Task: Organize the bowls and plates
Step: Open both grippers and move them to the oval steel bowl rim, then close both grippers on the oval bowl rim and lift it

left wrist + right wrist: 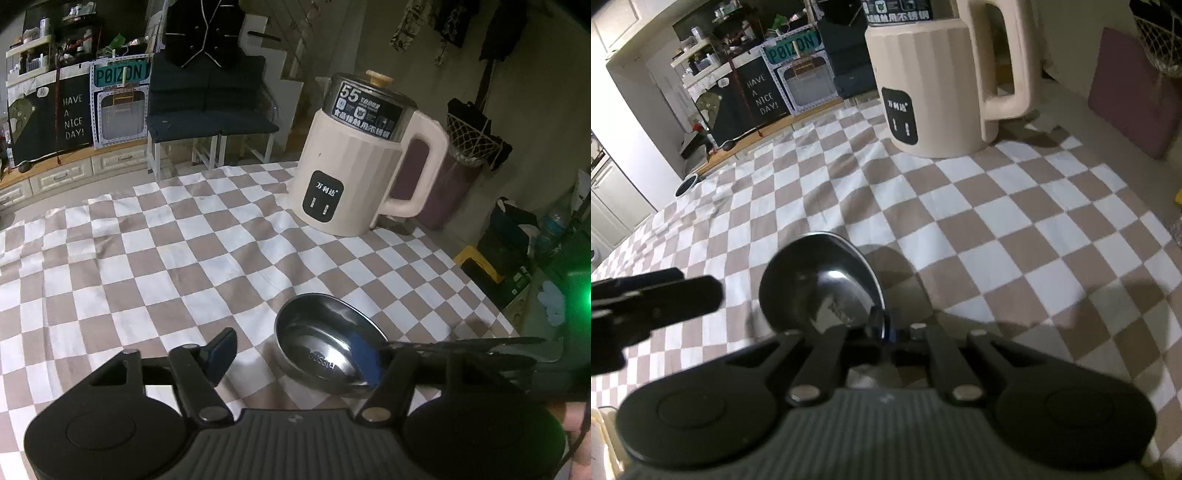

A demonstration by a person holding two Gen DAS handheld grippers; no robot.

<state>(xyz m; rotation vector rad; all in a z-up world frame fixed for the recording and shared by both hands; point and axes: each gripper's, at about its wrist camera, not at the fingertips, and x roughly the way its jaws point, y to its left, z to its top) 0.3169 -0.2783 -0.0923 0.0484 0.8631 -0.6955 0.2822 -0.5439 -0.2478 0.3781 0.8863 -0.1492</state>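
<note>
Nearest the right wrist camera, the right tongs [882,325] were clenched on the near rim of a steel bowl [820,284], which tilted up and away from them, seemingly raised a little above the checked cloth [997,229] covering the bench, with its shadow on the cloth just beyond. From the left wrist view the same bowl [325,343] lay to the right and slightly ahead of the left tongs [295,350], whose fingers were spread wide apart and held nothing; the right-hand blue pad [364,356] overlapped the bowl's inner wall, though contact could not be told. A cream electric kettle [354,162] stood at the far right of the bench, well apart from the bowl. No plates or other bowls showed on the cloth. By my judgement the right hand carried the bowl, and the left, just beside it, was placed to take it or steady the rim.
</note>
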